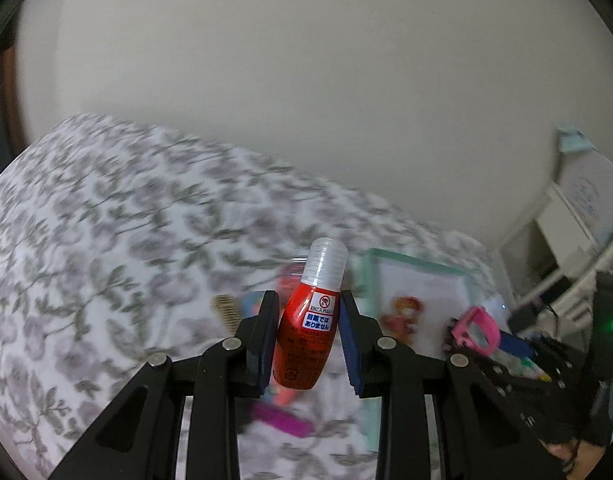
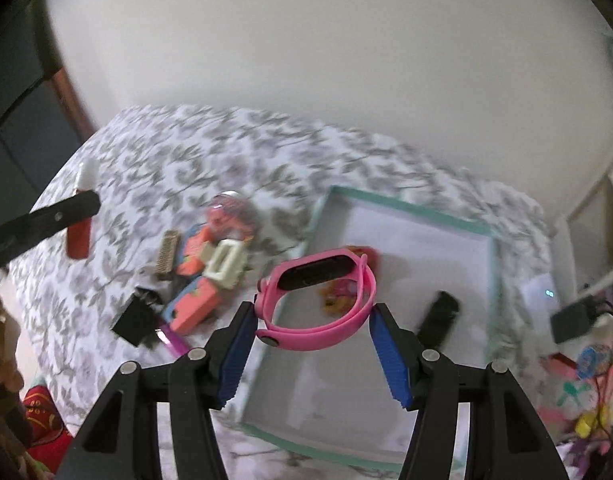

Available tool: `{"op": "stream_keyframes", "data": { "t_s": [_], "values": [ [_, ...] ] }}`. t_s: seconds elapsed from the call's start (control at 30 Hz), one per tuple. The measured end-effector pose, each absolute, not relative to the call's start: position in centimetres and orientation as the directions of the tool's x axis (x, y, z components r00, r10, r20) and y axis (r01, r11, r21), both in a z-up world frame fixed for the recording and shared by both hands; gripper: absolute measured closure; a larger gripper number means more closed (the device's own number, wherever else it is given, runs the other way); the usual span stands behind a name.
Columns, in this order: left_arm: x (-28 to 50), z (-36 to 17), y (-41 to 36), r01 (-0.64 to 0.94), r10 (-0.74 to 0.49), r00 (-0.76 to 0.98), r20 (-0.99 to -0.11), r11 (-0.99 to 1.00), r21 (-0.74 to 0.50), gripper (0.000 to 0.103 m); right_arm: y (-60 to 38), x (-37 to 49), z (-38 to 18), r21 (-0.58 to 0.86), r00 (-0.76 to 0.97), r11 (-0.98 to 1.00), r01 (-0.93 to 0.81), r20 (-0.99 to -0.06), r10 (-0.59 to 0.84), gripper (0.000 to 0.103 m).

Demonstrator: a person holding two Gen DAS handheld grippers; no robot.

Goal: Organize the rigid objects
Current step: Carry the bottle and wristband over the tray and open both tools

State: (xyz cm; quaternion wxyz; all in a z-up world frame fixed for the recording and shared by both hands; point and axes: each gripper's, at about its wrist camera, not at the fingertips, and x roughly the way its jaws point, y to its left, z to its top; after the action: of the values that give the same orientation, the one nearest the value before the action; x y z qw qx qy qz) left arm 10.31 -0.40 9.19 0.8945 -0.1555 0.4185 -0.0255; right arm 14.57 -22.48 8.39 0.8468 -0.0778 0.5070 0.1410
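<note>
— On the leaf-patterned counter [image 2: 154, 160], what can you count?

— One shallow tray [image 2: 493, 280] with a mint-green rim on the right, and a loose pile to its left: one clear round capsule [image 2: 230, 212], one cream buckle-like piece [image 2: 225, 263], one tan comb-like piece [image 2: 166, 256], one black block [image 2: 133, 320] and some orange and purple bits too blurred to count. One black piece [image 2: 436, 320] lies inside the tray.

— And the left hand-held gripper [image 1: 308, 336]?

— Narrowly open, its blue pads clamped on one red bottle [image 1: 306, 340] with a clear cap, held above the pile.

— The right hand-held gripper [image 2: 314, 340]?

— About half open, gripping one pink wristband [image 2: 318, 332] by its looped strap, over the near left edge of the tray.
</note>
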Motion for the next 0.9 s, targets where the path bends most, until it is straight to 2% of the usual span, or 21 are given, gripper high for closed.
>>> {"op": "stream_keyframes", "data": {
  "t_s": [0.33,0.57,0.9],
  "values": [
    [10.3,7.7,-10.1,0.129,-0.273,0.585,-0.763,0.961,-0.245,0.072,-30.1,15.3,7.2,-0.048,0.438,0.991,-0.127,-0.899,0.012,0.042],
    [9.7,4.6,-15.9,0.266,-0.275,0.527,-0.804,0.952,-0.151,0.073,-32.9,15.5,3.7,-0.108,0.34,0.991,-0.075,-0.937,-0.077,0.042],
    [10.0,0.5,-17.6,0.276,-0.246,0.449,-0.859,0.952,-0.129,0.073,-34.3,15.8,-2.0,-0.094,0.192,0.994,-0.062,-0.978,-0.08,0.042]
  ]
}}
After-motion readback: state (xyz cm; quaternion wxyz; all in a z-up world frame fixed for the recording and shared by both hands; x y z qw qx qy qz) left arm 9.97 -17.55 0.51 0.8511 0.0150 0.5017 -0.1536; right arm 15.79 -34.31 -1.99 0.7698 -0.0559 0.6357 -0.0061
